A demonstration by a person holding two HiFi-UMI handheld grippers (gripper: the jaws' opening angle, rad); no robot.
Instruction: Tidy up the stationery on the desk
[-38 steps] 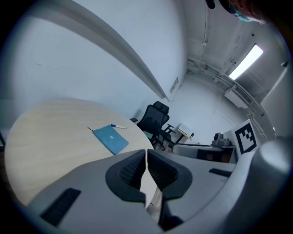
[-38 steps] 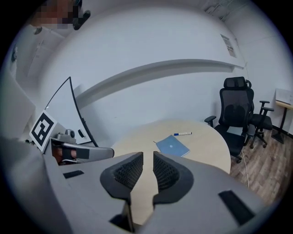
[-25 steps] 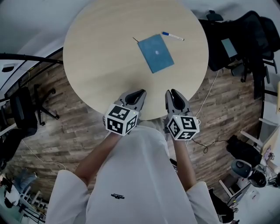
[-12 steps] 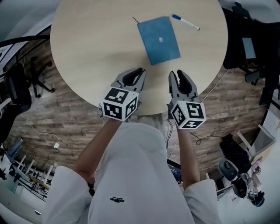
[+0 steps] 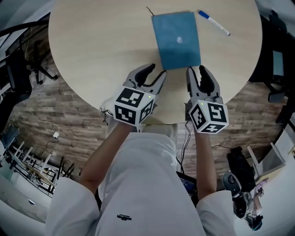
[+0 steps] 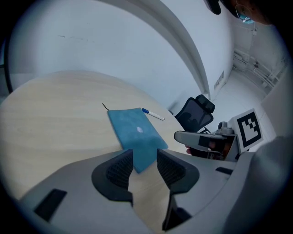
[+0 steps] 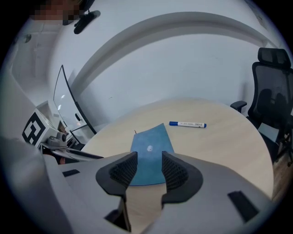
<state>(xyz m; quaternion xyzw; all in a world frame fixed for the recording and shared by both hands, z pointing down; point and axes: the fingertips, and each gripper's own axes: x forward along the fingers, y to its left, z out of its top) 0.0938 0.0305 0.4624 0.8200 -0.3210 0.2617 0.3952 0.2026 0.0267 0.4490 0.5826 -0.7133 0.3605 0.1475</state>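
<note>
The blue notebook (image 5: 176, 39) lay flat and closed on the round table (image 5: 101, 55), a pale round mark on its cover and a thin dark strand (image 5: 149, 10) trailing from its far left corner. The blue-capped pen (image 5: 213, 22) lay just beyond the notebook's far right corner, apart from it and slanted away. On the notebook's near side hung the 2 grippers: the left gripper (image 5: 156, 73) near its near left corner, the right gripper (image 5: 197, 70) just off its near right corner. Both had just been opening their jaws; each pair stood apart with nothing between the pads, only the notebook's near edge showing through the gap further on. Neither appeared to touch the notebook.

The step in hand looked like the approach to a first pick. To do it well, 1 gripper should probably take the notebook by a near corner while the other reached past it for the pen; the cover looked thin and flat, so a low, shallow entry would likely be needed, and the pen might roll if nudged
</note>
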